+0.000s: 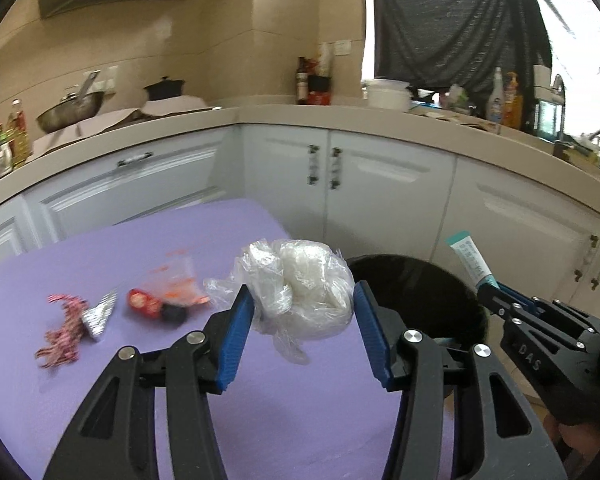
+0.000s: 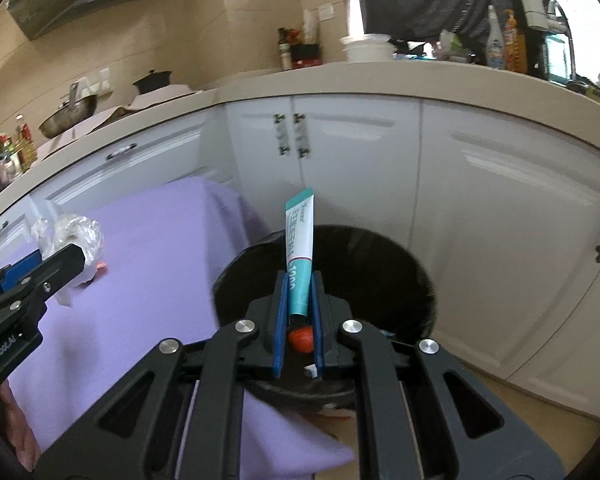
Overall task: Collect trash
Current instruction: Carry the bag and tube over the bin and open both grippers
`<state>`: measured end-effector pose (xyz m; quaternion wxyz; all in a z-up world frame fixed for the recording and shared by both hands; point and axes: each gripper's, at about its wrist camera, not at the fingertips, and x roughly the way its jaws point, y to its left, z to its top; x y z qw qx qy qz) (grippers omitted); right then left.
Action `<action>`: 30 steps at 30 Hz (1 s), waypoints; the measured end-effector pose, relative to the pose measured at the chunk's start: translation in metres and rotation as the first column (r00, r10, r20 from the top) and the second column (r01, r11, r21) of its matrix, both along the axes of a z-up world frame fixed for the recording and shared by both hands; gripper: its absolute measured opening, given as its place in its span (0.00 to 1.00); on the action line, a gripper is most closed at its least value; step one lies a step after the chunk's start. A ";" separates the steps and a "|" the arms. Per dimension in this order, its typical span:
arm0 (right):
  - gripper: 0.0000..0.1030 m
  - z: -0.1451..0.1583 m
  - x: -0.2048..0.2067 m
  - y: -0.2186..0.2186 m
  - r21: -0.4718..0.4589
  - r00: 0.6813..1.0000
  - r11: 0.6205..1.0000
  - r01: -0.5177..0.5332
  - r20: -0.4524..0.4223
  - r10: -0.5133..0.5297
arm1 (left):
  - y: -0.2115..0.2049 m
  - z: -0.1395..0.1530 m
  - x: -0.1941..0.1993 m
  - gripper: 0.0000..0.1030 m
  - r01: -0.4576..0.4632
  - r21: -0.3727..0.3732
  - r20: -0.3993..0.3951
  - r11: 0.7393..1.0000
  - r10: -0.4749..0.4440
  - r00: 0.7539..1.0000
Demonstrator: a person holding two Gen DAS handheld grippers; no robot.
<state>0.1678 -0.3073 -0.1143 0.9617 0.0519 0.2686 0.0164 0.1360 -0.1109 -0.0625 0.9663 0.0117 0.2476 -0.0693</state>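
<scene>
My left gripper (image 1: pixel 304 300) is shut on a crumpled clear plastic bag (image 1: pixel 300 286) held over the purple table (image 1: pixel 140 264), near the black bin (image 1: pixel 420 292). My right gripper (image 2: pixel 299 288) is shut on a white and teal tube (image 2: pixel 299 248) and holds it upright above the black bin (image 2: pixel 360 264). The tube also shows in the left wrist view (image 1: pixel 470 258). The bag shows at the left of the right wrist view (image 2: pixel 70 236). A red object (image 2: pixel 301 339) lies inside the bin.
On the purple table lie a red and white shredded wrapper (image 1: pixel 64 330), a silver foil piece (image 1: pixel 98 314) and a red wrapper with clear plastic (image 1: pixel 160 300). White cabinets (image 1: pixel 380 200) and a beige counter (image 1: pixel 300 114) stand behind.
</scene>
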 end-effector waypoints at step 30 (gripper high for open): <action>0.11 -0.045 0.072 -0.065 0.010 0.995 0.996 0.088 -0.051 -0.088 | -0.094 -0.031 0.083 0.51 0.093 -0.024 -0.157 0.995 -0.096 0.983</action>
